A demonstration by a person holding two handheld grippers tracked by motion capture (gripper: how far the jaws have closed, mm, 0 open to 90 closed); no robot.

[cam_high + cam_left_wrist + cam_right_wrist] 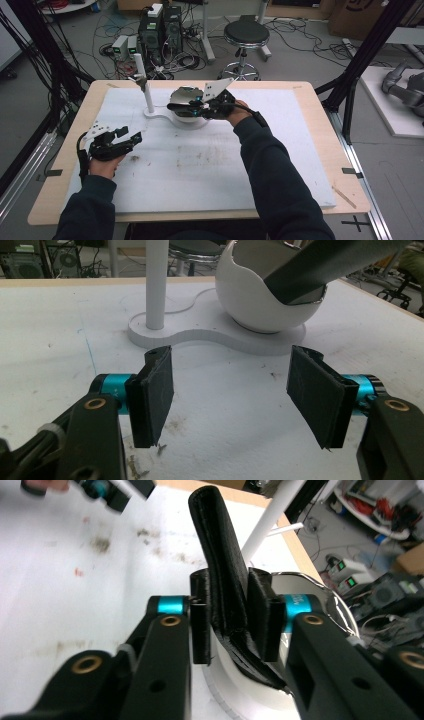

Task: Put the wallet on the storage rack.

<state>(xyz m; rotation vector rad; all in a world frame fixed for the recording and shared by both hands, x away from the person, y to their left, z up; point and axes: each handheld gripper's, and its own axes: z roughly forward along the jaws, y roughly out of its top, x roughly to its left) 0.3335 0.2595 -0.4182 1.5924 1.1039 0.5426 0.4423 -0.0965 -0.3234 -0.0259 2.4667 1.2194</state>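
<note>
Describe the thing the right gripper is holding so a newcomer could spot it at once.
On the white foam mat, find the white stand with its upright post and round bowl. Reaching into that bowl is a flat, black, strap-like piece, pinched by the right gripper. It is the one dark thing among white parts.

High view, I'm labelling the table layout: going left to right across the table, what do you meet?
Left gripper → white post → white bowl → right gripper, shut on a black strip at the bowl, with the hand behind it.
</note>
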